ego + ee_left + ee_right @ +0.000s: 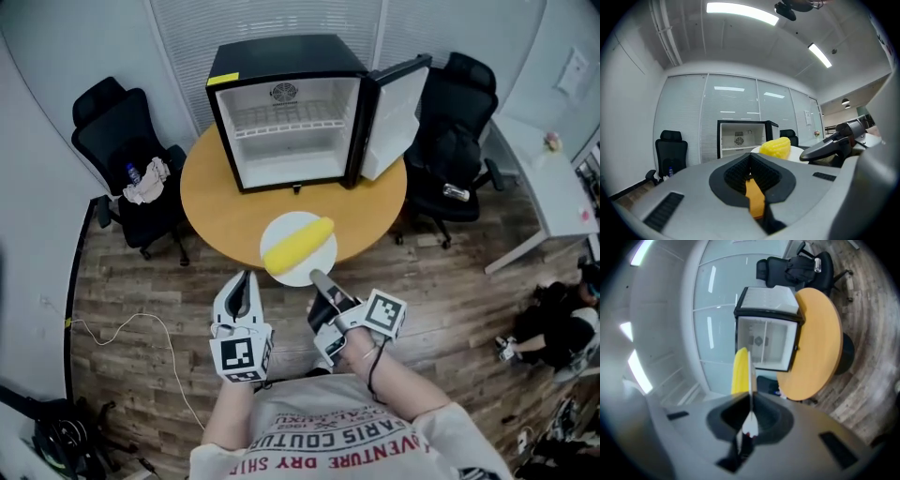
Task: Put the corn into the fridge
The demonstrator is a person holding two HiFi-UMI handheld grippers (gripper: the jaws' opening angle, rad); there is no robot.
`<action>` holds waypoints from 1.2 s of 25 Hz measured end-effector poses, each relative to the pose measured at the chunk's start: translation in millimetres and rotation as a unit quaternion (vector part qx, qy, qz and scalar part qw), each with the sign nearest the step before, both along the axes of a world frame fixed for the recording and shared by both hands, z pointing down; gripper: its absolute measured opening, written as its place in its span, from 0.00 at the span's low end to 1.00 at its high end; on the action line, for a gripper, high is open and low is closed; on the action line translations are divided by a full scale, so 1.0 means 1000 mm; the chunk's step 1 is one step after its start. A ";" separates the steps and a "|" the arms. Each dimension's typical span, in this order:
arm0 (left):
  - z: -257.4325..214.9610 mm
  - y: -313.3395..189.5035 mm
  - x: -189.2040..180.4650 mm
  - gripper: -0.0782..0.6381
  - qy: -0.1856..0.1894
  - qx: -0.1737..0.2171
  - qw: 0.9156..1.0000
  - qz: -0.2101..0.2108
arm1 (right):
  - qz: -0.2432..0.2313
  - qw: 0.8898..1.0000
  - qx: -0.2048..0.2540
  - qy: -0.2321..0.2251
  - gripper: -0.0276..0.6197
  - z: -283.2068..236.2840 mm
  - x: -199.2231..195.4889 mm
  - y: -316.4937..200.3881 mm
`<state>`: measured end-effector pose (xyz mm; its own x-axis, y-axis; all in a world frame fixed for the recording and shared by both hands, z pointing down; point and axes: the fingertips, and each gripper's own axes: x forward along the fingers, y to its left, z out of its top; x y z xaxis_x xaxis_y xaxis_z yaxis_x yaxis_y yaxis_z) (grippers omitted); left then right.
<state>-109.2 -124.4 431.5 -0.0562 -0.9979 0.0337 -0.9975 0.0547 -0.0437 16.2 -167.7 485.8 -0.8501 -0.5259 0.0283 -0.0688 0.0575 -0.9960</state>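
A yellow corn cob (298, 245) lies on a white plate (281, 225) held over the front edge of the round wooden table (216, 202). My right gripper (319, 279) is shut on the plate's near rim; the right gripper view shows the plate (750, 376) edge-on between the jaws, with the corn (739, 371) beside it. A small black fridge (286, 112) stands on the table, door (394, 117) swung open to the right, white shelves bare. My left gripper (246, 281) hangs left of the plate, shut and holding nothing. In its view, the corn (776, 146) sits ahead to the right.
Black office chairs stand left (122, 141) and right (459, 131) of the table; the left one carries a bottle and cloth. A white desk (553, 187) is at the far right, a person (562, 328) sits on the wooden floor, and a cable (122, 328) trails at lower left.
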 end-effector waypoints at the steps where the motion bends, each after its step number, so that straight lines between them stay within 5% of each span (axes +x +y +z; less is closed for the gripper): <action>1: 0.001 -0.009 0.004 0.16 0.001 -0.001 1.000 -0.003 | -0.003 1.000 0.000 0.002 0.10 0.001 0.004 -0.010; 15: 0.011 -0.120 -0.003 0.16 0.002 -0.018 1.000 -0.008 | -0.006 1.000 -0.024 0.002 0.11 0.017 -0.001 -0.123; 30: -0.001 -0.281 -0.080 0.16 -0.004 0.000 1.000 0.019 | 0.017 1.000 -0.009 0.004 0.11 0.005 -0.084 -0.281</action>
